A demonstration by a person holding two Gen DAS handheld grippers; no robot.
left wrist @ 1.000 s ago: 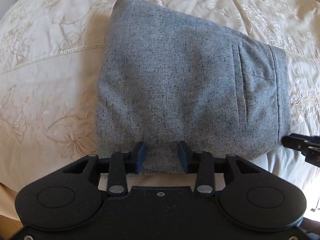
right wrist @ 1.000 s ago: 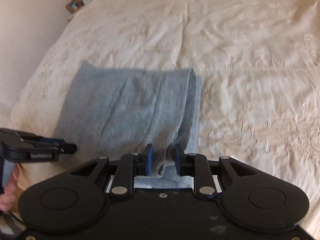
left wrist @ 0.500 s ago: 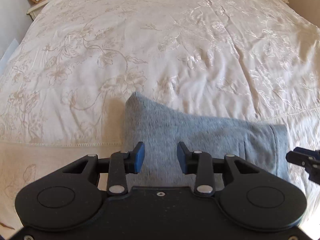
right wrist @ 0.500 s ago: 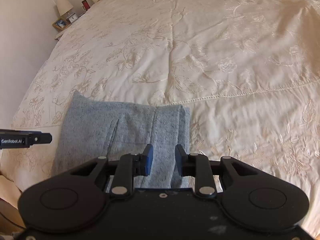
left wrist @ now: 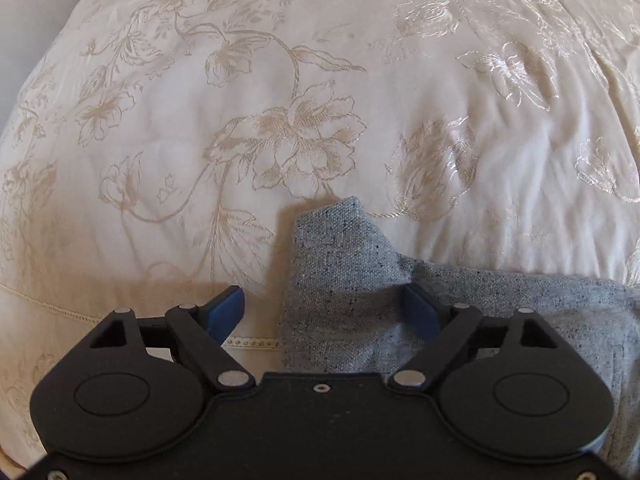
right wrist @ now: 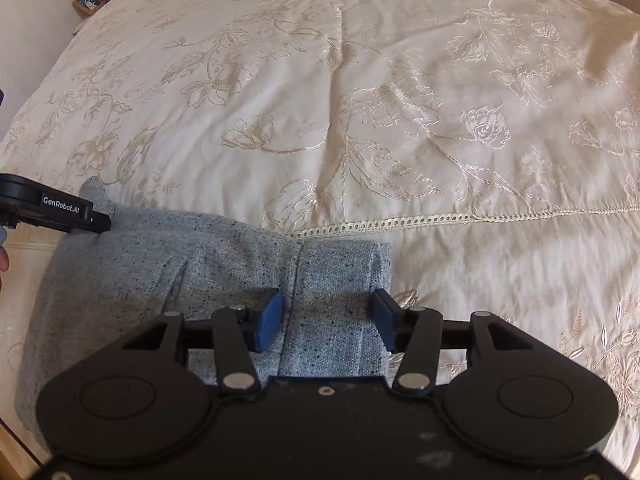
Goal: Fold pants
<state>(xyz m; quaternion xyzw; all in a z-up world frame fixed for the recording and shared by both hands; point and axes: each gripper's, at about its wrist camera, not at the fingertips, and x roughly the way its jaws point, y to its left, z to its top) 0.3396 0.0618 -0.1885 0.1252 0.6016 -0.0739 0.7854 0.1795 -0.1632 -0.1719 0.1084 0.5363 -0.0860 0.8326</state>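
Observation:
The grey speckled pants (right wrist: 224, 256) lie folded on the cream bed cover (right wrist: 400, 100). In the left wrist view one corner of the pants (left wrist: 340, 252) stands up in a peak between the fingers of my left gripper (left wrist: 324, 312). Its jaws are opening wide and the pads do not press the cloth. My right gripper (right wrist: 326, 320) hovers over the waistband end of the pants. Its jaws are opening too, with that folded edge below the gap and no pad pressing it. My left gripper (right wrist: 100, 222) also shows at the pants' far left corner.
The embroidered bed cover (left wrist: 280, 100) stretches far ahead of both grippers. A bedside table with a picture frame (right wrist: 89, 0) and a lamp stands at the back left. The bed's edge runs at the lower left. Part of a hand (right wrist: 2, 258) shows at the left border.
Both grippers' jaws have spread from a narrow gap on the cloth to wide apart, letting go of the pants. Both views have moved forward to the pants' far edge.

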